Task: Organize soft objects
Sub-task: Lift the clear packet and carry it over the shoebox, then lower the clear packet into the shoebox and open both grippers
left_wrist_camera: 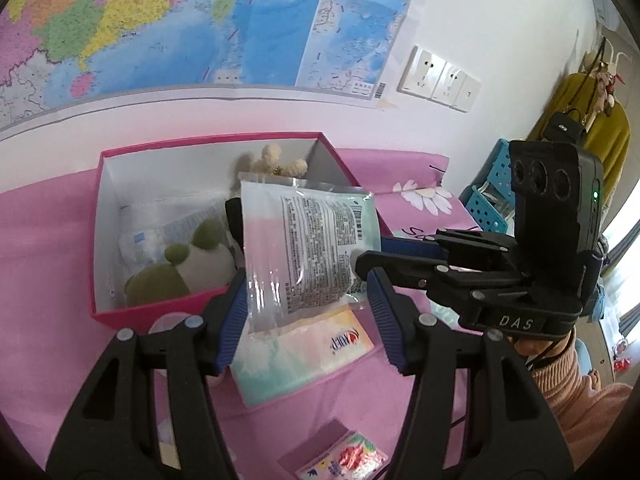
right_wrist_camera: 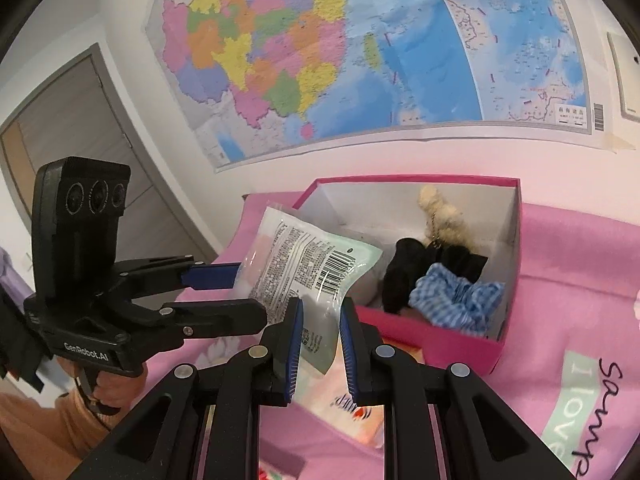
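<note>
A soft plastic packet with printed text and a barcode hangs in the air just in front of the pink box. Both grippers hold it. My left gripper clamps it from both sides. My right gripper pinches its lower edge; in the left wrist view its fingers reach in from the right. The box holds a green and white plush, a cream fluffy toy, black cloth and a blue checked scrunchie.
The pink box stands on a pink cloth against a wall with a map. A pastel tissue pack lies under the packet. A small colourful pack lies nearer. A blue basket stands at the right.
</note>
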Action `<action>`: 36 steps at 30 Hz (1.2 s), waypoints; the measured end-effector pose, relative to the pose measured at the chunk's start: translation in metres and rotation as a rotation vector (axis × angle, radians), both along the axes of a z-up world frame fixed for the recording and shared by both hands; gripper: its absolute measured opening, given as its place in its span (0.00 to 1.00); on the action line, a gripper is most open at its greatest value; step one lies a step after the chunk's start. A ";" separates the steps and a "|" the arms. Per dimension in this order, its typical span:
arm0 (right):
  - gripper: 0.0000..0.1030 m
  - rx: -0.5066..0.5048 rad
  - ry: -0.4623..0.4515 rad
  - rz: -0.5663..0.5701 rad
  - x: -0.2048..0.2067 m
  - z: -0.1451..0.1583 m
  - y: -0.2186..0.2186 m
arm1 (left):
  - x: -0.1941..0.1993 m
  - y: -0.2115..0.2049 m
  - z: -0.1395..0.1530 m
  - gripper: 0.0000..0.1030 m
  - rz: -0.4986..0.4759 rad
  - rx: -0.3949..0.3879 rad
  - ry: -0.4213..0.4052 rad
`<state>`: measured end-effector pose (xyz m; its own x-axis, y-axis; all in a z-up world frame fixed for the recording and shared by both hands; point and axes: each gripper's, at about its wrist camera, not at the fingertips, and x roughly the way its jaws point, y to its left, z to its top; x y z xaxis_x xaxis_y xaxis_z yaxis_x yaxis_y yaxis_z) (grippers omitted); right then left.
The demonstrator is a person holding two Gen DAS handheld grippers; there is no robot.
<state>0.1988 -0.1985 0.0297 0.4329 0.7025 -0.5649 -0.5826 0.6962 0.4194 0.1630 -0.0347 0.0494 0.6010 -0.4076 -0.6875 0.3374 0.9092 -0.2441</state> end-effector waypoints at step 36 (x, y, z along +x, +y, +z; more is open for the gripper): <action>0.18 -0.039 0.035 -0.044 0.051 -0.012 0.006 | 0.050 -0.005 -0.018 0.58 0.075 0.029 0.085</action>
